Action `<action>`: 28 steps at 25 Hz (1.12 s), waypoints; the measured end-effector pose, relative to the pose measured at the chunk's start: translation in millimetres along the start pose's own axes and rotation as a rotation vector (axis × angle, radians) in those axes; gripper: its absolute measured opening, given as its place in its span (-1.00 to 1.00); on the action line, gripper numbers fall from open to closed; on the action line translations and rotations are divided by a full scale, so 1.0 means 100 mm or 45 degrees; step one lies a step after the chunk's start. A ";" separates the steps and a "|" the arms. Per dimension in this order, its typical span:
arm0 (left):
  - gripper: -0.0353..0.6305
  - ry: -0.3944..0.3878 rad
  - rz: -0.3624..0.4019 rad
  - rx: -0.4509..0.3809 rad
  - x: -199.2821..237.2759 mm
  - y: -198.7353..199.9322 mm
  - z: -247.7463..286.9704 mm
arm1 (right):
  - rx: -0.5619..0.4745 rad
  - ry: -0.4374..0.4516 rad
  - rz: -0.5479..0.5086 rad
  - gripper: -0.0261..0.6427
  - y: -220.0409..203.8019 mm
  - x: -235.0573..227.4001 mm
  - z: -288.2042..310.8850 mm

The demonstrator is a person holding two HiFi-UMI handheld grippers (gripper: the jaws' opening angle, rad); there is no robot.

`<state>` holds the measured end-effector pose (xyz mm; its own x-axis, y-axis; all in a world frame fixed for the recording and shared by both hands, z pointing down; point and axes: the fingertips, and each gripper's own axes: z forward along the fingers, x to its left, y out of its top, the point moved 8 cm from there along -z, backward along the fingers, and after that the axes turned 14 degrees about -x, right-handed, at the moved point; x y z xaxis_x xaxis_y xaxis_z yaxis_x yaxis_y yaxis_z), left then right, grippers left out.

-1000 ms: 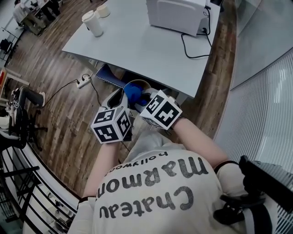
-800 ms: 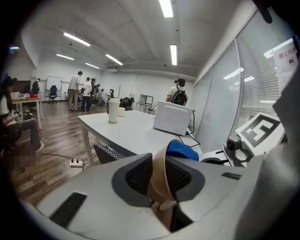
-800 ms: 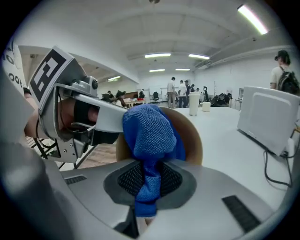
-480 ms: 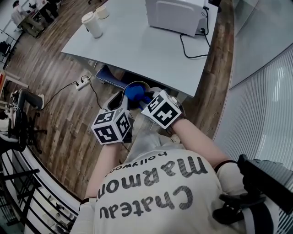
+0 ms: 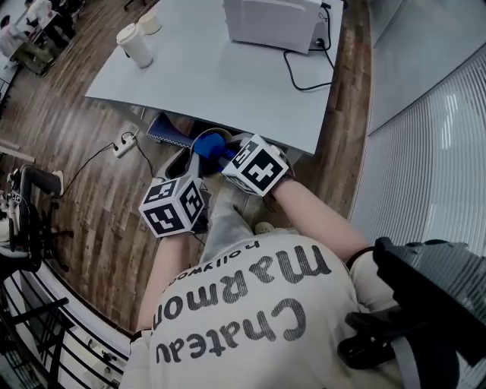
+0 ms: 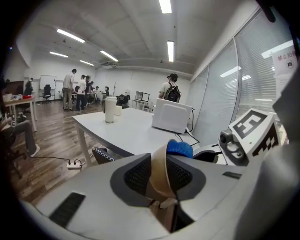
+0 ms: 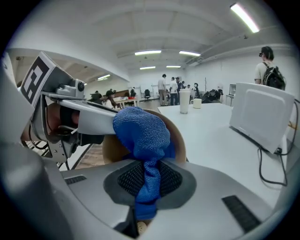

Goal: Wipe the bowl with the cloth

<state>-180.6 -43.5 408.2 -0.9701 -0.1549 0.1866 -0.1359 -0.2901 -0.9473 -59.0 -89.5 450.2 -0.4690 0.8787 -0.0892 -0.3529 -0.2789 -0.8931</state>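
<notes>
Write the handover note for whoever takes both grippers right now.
Left gripper: on the rim of the bowl, jaws opening, so the hold may loosen.
Right gripper: shut on the blue cloth, its bunched end inside the bowl.
Both are held off the table, by its near edge.
Done: blue cloth is in the bowl. How much is wiped cannot be told.
Left: finish wiping.

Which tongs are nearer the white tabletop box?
Right. Right tongs, gripping the cloth, sit directly before the white box; left tongs, jaws opening around the bowl rim, farther back and left.
</notes>
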 end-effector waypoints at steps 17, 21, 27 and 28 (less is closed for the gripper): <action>-0.62 -0.178 -0.201 -0.034 1.19 0.80 0.78 | -0.230 -0.055 0.312 -0.78 1.21 -0.44 0.89; -0.62 -0.231 -0.277 -0.112 1.33 0.97 0.98 | -0.340 -0.010 0.422 -0.78 1.49 -0.46 0.97; -0.62 -0.200 -0.401 -0.187 1.58 1.14 1.09 | -0.413 -0.025 0.453 -0.78 1.73 -0.47 1.12; -0.62 -0.189 -0.431 -0.201 1.62 1.16 1.11 | -0.408 -0.037 0.436 -0.78 1.74 -0.47 1.15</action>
<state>-331.0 -206.8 357.2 -0.8272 -0.2140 0.5196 -0.4832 -0.2009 -0.8521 -191.7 -224.3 349.9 -0.5392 0.7445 -0.3938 0.0916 -0.4130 -0.9061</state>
